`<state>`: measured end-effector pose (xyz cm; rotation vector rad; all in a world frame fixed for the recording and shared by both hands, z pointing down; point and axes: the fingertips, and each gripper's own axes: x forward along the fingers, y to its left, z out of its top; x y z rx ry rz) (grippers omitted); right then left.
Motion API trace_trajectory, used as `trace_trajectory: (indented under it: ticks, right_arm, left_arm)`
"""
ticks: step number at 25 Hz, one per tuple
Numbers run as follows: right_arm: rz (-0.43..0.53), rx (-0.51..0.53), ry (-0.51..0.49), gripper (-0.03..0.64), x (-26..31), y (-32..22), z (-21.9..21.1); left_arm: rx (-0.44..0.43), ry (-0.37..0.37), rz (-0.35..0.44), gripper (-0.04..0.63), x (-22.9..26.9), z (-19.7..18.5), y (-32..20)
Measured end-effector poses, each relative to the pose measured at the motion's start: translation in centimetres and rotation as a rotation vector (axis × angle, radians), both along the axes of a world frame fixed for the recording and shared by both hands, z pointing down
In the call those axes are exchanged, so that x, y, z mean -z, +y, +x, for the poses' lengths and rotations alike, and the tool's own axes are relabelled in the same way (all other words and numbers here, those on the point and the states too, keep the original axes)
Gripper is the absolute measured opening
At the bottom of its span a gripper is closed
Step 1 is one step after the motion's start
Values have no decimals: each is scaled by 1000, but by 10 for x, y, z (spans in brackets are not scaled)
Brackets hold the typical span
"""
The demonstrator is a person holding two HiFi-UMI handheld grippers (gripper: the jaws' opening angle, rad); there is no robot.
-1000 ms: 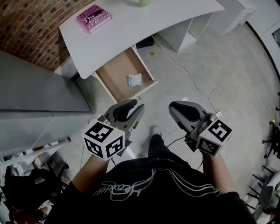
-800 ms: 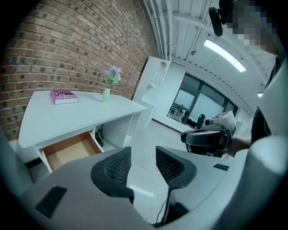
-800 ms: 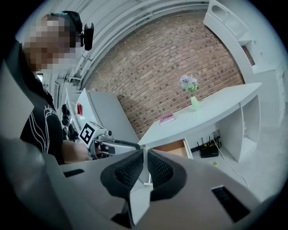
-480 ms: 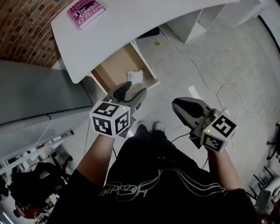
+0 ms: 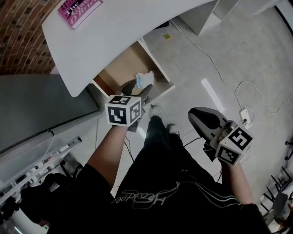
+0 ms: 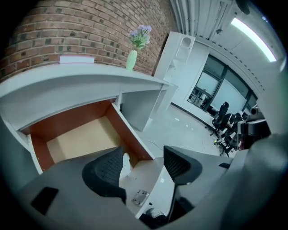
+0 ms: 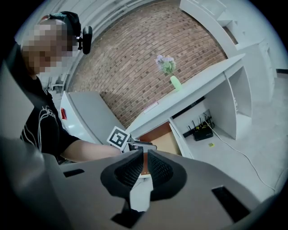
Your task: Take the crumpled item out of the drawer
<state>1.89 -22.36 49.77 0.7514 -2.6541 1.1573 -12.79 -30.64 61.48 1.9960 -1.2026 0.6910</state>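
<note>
Crumpled item [image 5: 144, 79] in drawer [image 5: 120, 69] near its front, drawer under desk [image 5: 119, 27], book [image 5: 78, 6] on desk top

The crumpled item [image 5: 145, 80], a pale white-and-bluish wad, is lying loose on the drawer's floor, near the front right corner and close to the front panel. The drawer [image 5: 122, 68] is standing pulled well out from under the desk [image 5: 114, 27], showing a light tan bottom, reddish-brown inner walls and white outer edges, with the wad resting inside it.
</note>
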Motion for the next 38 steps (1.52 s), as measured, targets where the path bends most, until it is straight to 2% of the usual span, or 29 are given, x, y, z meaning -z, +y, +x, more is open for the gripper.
trace_trajectory:
  ticks: [5,9,16,22,26,34,38]
  right_arm:
    - [-51,-8,-1,57,-25,-15,-10]
    - [-61,6,42,57,-47,-25,-17]
    - [-67,26,45,57,-66,-32,-36]
    - [-110,8,18,57,-75,-26,-36]
    - [-116,7,17,57,-83,-23,-36]
    - [-136,-4,23,57,-95,-23,-32]
    - [-143,8,65,57,-106,-20,-29]
  left_arm:
    - [-12,-46,-80,291,-64,-17,-21]
    - [-47,-77,-138,291,-109,-29,-33]
    - [-60,-117,-171,291,-162,-41,-41]
    - [-59,-181,-188,286,-188,-46,-42]
    - [-60,-216,-231,254,-204,-49,-37]
    - [-73,-265,-241,208,-215,-49,-39]
    - [-91,-288,-228,167,-214,-51,-39]
